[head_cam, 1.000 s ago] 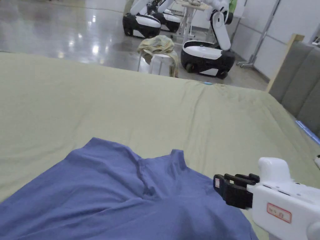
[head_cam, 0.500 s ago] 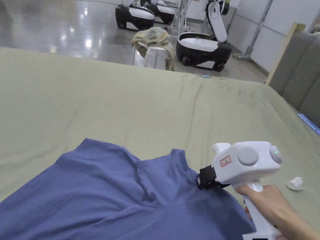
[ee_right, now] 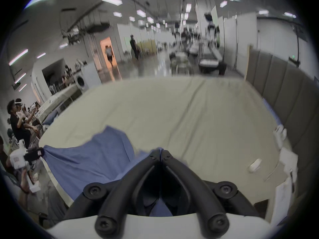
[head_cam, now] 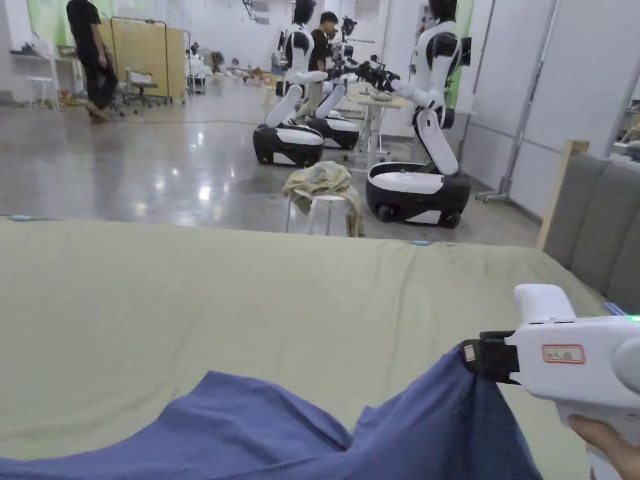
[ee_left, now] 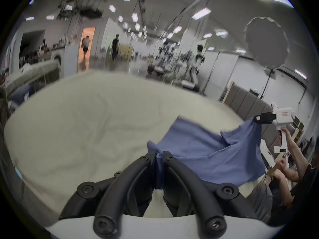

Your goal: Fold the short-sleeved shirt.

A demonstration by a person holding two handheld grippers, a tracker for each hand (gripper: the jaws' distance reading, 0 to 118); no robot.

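Note:
A blue short-sleeved shirt [head_cam: 262, 431] hangs lifted over the pale green bed sheet [head_cam: 187, 294]. My right gripper [head_cam: 469, 359] is shut on a raised edge of the shirt at the lower right of the head view; its closed jaws [ee_right: 160, 152] show in the right gripper view with blue cloth [ee_right: 86, 160] trailing left. My left gripper [ee_left: 159, 154] is shut on a bunched fold of the shirt [ee_left: 207, 149]. The cloth stretches between the two grippers, with the right gripper [ee_left: 259, 118] held higher and the left gripper [ee_right: 37, 154] farther off.
A grey padded headboard [head_cam: 594, 219] runs along the right side of the bed. Past the far edge stand a stool with a draped cloth [head_cam: 322, 194] and several white robots [head_cam: 419, 181] on a shiny floor. People [head_cam: 90, 56] walk in the background. Small white items [ee_right: 255, 165] lie on the sheet.
My right gripper has closed on the shirt's edge and raised it off the sheet. The shirt, flat before, now hangs lifted. The head camera has tilted up.

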